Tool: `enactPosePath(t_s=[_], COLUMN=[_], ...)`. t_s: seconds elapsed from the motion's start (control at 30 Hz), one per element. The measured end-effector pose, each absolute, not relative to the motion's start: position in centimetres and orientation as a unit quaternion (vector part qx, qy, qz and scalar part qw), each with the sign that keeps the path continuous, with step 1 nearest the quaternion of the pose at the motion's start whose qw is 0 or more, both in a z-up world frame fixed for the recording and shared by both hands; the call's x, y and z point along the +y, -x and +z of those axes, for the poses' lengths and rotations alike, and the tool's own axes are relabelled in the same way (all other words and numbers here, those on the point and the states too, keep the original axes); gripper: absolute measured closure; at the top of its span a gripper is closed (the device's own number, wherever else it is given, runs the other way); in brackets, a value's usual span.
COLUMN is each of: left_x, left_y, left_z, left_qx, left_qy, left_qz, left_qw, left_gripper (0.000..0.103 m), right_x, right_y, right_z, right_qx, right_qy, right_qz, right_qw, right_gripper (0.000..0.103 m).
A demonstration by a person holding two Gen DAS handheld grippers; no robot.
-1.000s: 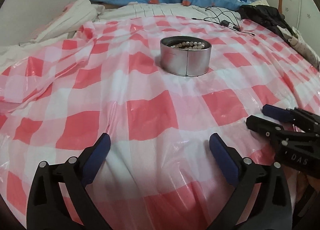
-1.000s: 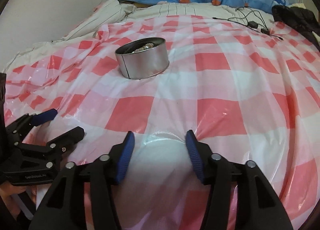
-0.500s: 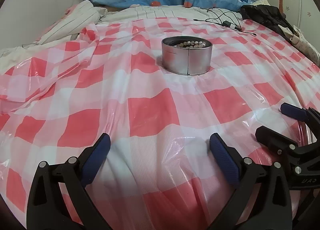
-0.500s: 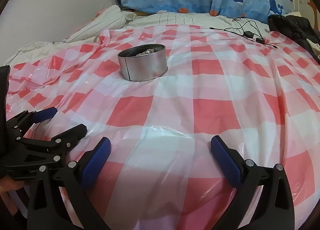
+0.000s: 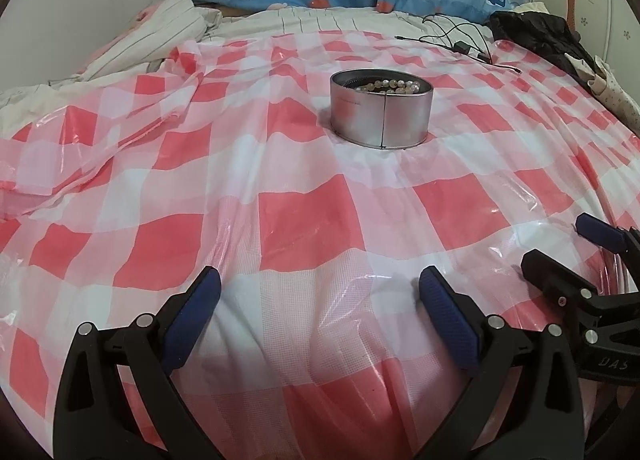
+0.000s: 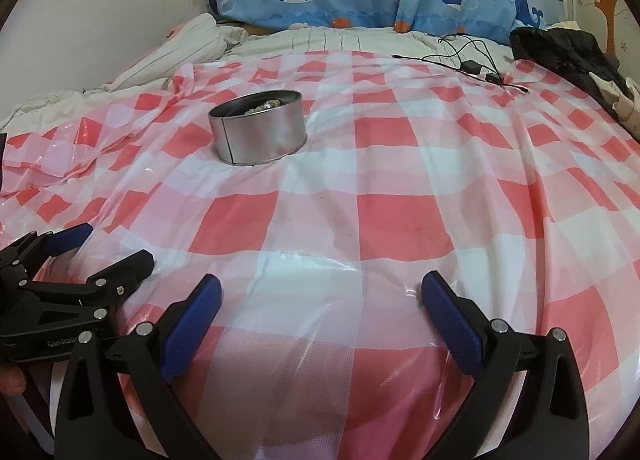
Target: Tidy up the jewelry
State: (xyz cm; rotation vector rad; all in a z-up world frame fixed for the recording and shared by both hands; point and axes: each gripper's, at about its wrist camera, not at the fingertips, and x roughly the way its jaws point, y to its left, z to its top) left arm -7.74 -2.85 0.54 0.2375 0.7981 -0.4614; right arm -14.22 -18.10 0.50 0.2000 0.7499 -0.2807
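The round tin [image 5: 382, 114] stands upright on the checked sheet [image 5: 304, 220] of the bed, pearl beads [image 5: 390, 86] lying inside it. From the left tool [image 5: 320, 300] it lies ahead at about twelve to one o'clock; from the right tool [image 6: 320, 302] at about eleven o'clock. Both sit well apart from it, about equally far. The right tool's jaws have just been opening and now stand wide with nothing between them; the left tool is spread and empty too.
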Motion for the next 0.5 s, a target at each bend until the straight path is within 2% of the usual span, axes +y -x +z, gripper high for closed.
enactPosePath(t_s=[0.5], left_x=[-3.02], left_y=[7.49], left_z=[0.33], left_qx=[0.388], left_qy=[-0.114], left_qz=[-0.221], left_qw=[0.887], left_gripper=[0.007], right_x=[-18.17], right_y=[13.73], right_z=[0.25], right_qx=[0.376], right_qy=[-0.099], right_qz=[-0.144], right_qw=[0.910], right_gripper=[0.007])
